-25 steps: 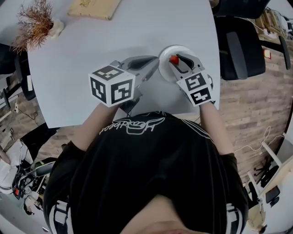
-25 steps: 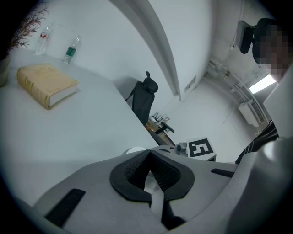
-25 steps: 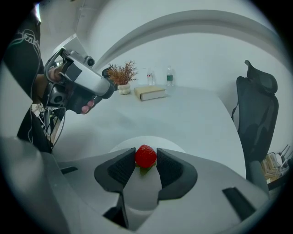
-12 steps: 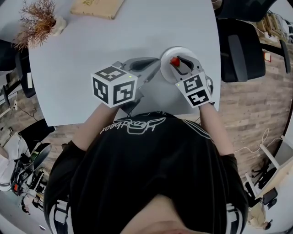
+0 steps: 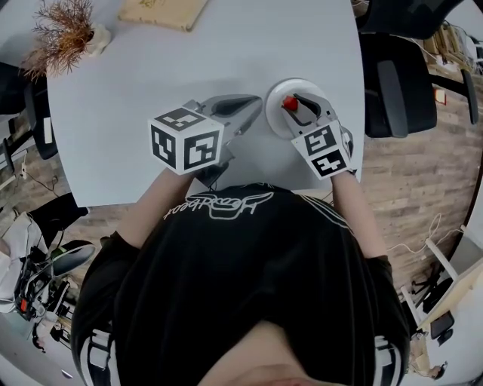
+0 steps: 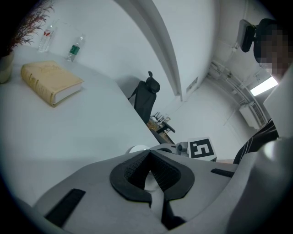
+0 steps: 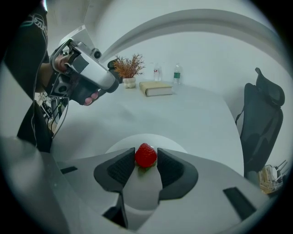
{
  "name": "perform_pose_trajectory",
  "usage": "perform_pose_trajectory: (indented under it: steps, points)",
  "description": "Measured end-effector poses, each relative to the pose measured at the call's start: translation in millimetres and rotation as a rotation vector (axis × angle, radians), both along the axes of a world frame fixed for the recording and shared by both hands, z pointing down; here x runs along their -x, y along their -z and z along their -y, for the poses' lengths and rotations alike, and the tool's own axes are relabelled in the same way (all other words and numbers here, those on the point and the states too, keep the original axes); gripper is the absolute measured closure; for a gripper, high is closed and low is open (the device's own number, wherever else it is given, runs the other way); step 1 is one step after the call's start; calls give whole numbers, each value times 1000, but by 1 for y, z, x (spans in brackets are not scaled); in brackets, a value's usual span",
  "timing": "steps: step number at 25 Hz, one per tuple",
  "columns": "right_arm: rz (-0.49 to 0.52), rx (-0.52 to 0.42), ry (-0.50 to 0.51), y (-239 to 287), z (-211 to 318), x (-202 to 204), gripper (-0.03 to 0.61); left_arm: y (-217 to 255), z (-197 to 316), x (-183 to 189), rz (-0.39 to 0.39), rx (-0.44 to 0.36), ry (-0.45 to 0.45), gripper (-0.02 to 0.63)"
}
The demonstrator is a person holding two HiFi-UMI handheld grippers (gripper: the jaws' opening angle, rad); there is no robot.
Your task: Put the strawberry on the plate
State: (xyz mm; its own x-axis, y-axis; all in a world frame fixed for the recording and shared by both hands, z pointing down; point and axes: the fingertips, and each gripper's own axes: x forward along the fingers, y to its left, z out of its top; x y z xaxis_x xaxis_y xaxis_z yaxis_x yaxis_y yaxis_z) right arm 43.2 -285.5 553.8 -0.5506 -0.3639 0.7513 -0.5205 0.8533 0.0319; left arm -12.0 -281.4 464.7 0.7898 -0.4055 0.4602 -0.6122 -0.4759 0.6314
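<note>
A red strawberry (image 5: 289,102) (image 7: 145,155) sits between the pads of my right gripper (image 5: 291,104) (image 7: 145,159), which is shut on it. It hangs just over the small white plate (image 5: 275,114) (image 7: 118,144) near the table's right front corner; whether it touches the plate I cannot tell. My left gripper (image 5: 249,105) (image 6: 147,154) is held level to the left of the plate, its jaw tips meeting with nothing between them. Past those tips a sliver of the plate (image 6: 136,148) shows.
The white table (image 5: 151,83) ends close behind the plate on the right. A tan book (image 5: 162,11) (image 7: 156,88), a dried plant in a vase (image 5: 64,38) (image 7: 129,68) and two bottles (image 6: 74,48) stand at the far side. A black office chair (image 5: 396,75) (image 7: 263,119) is to the right.
The right gripper has rolled slightly over the plate, the strawberry still in it. The left gripper has stayed where it was.
</note>
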Motion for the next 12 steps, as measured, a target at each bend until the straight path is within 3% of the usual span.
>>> perform_pose_trajectory:
  steps: [12]
  points:
    - [41, 0, 19, 6, 0, -2, 409, -6, -6, 8, 7, 38, 0, 607]
